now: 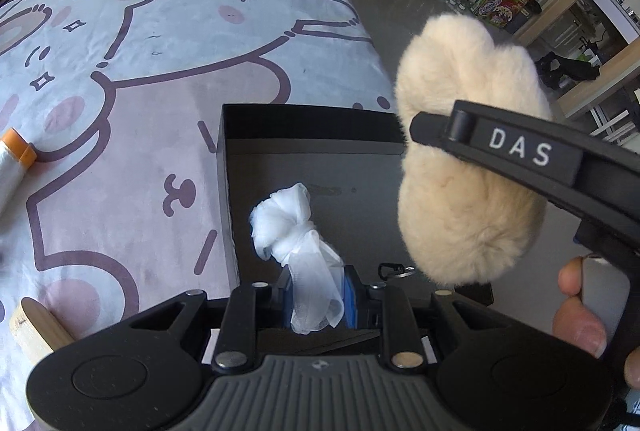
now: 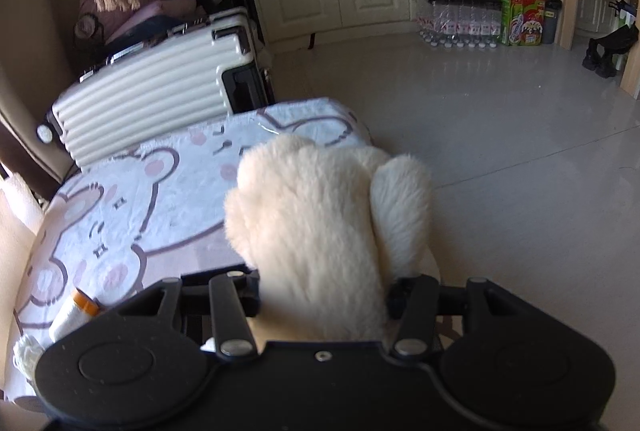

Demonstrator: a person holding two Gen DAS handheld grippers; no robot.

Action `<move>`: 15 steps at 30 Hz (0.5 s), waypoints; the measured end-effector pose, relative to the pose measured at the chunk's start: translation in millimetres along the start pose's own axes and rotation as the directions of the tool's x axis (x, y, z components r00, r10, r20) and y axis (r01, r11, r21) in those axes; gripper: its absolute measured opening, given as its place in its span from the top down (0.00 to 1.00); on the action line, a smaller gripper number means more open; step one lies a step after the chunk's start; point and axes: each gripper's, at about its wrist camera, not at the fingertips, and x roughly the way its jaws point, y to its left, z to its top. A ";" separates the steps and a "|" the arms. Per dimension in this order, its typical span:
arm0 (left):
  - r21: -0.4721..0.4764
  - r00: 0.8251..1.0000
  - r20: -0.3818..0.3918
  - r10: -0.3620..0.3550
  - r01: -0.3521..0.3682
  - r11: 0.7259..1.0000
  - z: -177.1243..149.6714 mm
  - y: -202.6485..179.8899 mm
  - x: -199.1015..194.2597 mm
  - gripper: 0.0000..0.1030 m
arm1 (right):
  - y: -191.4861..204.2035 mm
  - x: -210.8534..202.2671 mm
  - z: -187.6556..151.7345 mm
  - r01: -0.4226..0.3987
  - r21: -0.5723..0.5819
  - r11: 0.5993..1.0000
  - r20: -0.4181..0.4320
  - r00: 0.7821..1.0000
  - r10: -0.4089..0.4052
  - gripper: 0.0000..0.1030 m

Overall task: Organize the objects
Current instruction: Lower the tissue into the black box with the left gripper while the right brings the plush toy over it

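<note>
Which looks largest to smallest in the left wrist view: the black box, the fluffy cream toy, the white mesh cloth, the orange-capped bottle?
1. black box
2. fluffy cream toy, though it hangs nearer the camera, so its true size is unsure
3. white mesh cloth
4. orange-capped bottle, cut off by the frame edge

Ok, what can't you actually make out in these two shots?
- Left wrist view: the black box floor is partly hidden by the white mesh cloth held in the left tool.
- Left wrist view: the orange-capped tube is cut off by the left edge.
- Right wrist view: the right tool fingertips are buried in the cream plush.
</note>
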 end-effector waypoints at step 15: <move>-0.013 0.999 -0.015 -0.050 0.049 0.999 -5.0 19.8 -16.3 0.62 | 13.5 46.3 -28.6 0.029 -0.030 0.999 -0.217 0.976 -0.035 0.51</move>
